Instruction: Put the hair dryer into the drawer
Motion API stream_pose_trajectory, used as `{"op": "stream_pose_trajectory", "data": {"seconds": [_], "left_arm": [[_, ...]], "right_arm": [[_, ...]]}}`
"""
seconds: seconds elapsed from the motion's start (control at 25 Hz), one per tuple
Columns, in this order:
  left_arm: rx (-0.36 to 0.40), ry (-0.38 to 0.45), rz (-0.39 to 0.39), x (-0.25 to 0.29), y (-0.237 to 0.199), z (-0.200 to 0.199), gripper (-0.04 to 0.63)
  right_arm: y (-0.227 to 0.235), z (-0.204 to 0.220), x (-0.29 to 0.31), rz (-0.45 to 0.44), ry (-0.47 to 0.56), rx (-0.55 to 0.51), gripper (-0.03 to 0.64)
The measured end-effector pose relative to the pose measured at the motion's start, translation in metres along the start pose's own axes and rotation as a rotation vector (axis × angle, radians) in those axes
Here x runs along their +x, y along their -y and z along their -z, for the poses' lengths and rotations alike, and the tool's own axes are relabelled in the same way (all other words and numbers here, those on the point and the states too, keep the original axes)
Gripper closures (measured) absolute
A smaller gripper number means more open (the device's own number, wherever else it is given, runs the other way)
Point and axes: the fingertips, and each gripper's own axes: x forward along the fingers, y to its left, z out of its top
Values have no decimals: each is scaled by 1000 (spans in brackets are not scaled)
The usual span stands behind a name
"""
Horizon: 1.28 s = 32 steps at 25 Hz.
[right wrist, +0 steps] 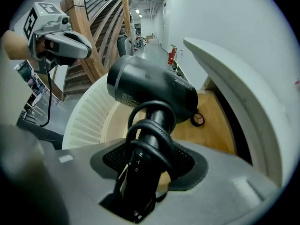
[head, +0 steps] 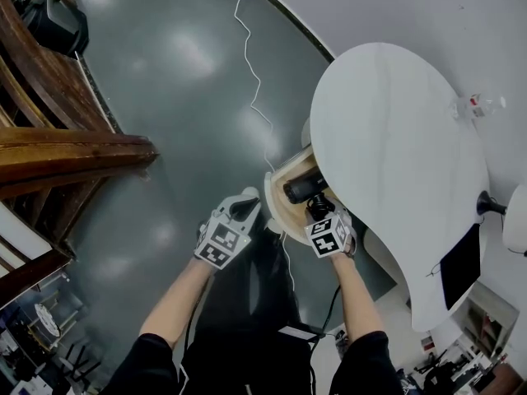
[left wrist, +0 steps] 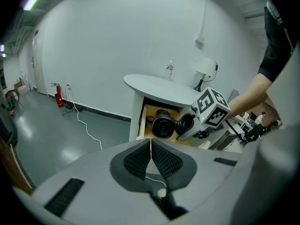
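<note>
A black hair dryer [right wrist: 150, 90] with its cord looped round the handle hangs over the open wooden drawer [right wrist: 213, 121]. My right gripper [right wrist: 149, 161] is shut on the handle. In the head view the hair dryer [head: 303, 189] lies across the drawer [head: 280, 200] under the white table top, with the right gripper [head: 323, 212] just behind it. My left gripper [head: 247, 206] is shut and holds nothing, left of the drawer front. The left gripper view has the hair dryer [left wrist: 164, 123] facing me inside the drawer [left wrist: 149, 125], beside the right gripper [left wrist: 185, 124].
A rounded white table top [head: 395, 155] covers the drawer. A small round wooden piece [right wrist: 197, 119] lies on the drawer floor. A white cable [head: 251, 72] runs over the grey floor. Wooden stairs [head: 49, 130] stand at the left.
</note>
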Motion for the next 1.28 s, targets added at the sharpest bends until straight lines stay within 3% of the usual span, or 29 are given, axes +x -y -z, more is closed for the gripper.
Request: {"op": "stream_pose_trajectory", "data": {"seconds": [0.48,1.28], "left_arm": [[-34,4,-10,2,-9,5,580],[-76,-26,-13,5,-21,19,580]], "right_arm": [[19,12,24,112,-151,-129,383],[34,24,52,192,-361,-269,383]]}}
